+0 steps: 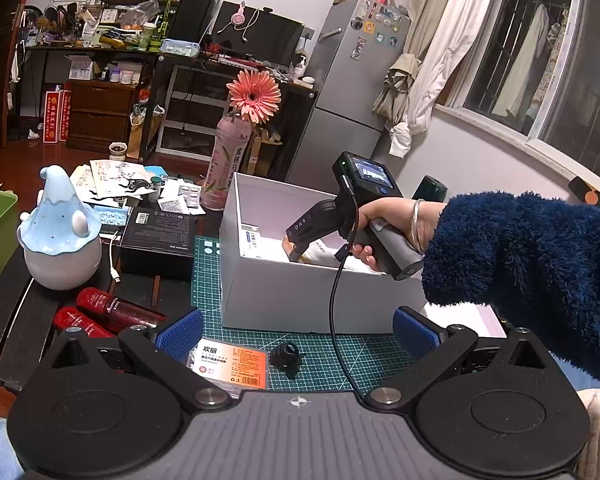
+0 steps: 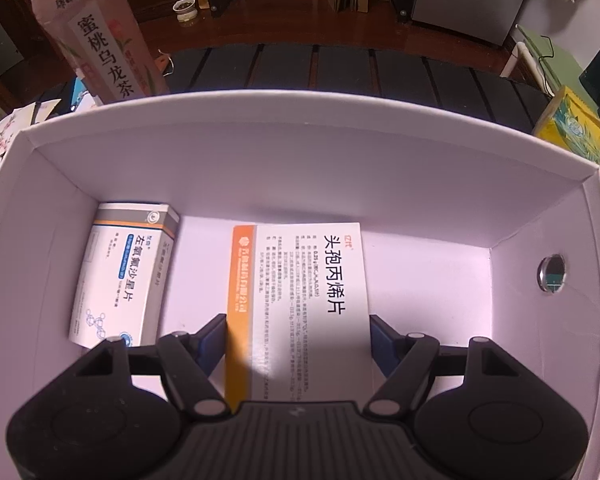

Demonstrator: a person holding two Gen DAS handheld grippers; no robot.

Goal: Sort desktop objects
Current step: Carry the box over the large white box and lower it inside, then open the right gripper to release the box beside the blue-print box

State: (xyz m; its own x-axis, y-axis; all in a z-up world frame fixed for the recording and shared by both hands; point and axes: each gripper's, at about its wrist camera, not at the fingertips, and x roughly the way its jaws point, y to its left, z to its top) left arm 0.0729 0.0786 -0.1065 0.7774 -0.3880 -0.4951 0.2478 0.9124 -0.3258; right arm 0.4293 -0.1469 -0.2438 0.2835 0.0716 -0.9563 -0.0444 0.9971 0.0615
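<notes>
Between the blue pads of the right claw [image 2: 298,340] sits an orange-and-white medicine box [image 2: 300,304], clamped by its long sides and pointing steeply down into the white carton [image 2: 300,128]. Gripping it across its width keeps its printed face up and lets it go down flat. It appears to be at or near the carton floor, though I cannot tell whether it rests there. A second, grey-topped medicine box [image 2: 120,276] already lies to the left inside, apart from the held one, so open floor remains to the right and toward the far wall.

The left claw [image 1: 298,332] hangs released and empty above the green cutting mat [image 1: 320,352] on the counter, near the carton's front wall. Just beyond its pads lie an orange-labelled packet [image 1: 234,362] and a small black clip [image 1: 286,354], both probably yet to be sorted. Red tubes [image 1: 108,312] crowd the near left; the mat between packet and carton is free for a reach.
</notes>
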